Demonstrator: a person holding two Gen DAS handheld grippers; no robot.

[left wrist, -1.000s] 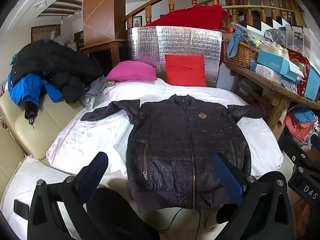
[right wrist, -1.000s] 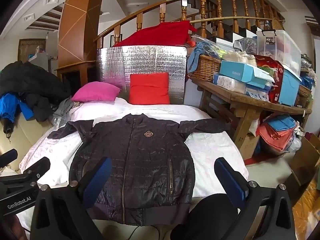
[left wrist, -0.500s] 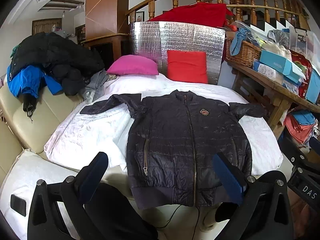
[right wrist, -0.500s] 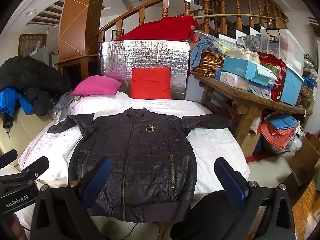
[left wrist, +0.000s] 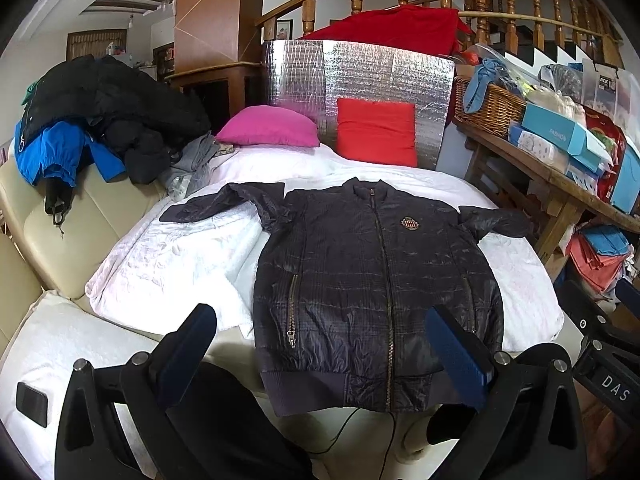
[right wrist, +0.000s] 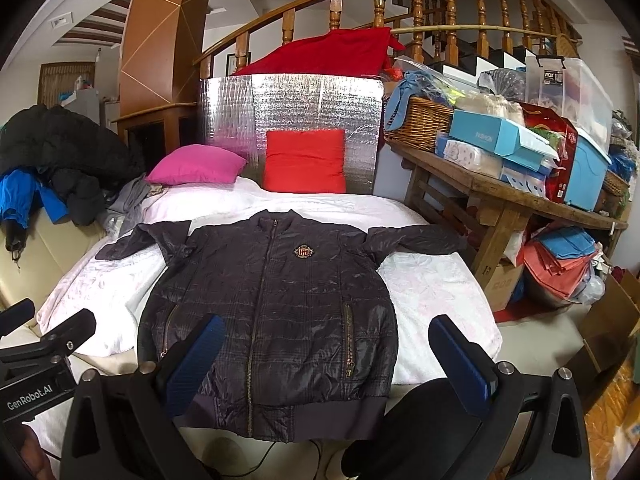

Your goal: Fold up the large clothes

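A dark quilted zip jacket (left wrist: 376,280) lies flat, front up, on the white-covered bed (left wrist: 172,264), collar far, hem near, both sleeves spread sideways. It shows in the right wrist view too (right wrist: 272,304). My left gripper (left wrist: 320,344) is open and empty, hovering above the jacket's hem, its right finger over the hem's right part. My right gripper (right wrist: 328,352) is open and empty, hovering over the jacket's lower right half. Each gripper's body shows at the edge of the other's view.
A pink pillow (left wrist: 268,126) and red cushion (left wrist: 376,136) lean on a silver foil panel (left wrist: 360,76) at the bed's head. A heap of dark and blue coats (left wrist: 92,120) lies on the left sofa. A cluttered wooden table (right wrist: 500,196) stands right.
Both grippers have moved forward and slightly down toward the jacket, which looms larger. Both stay open; the jacket has not moved.
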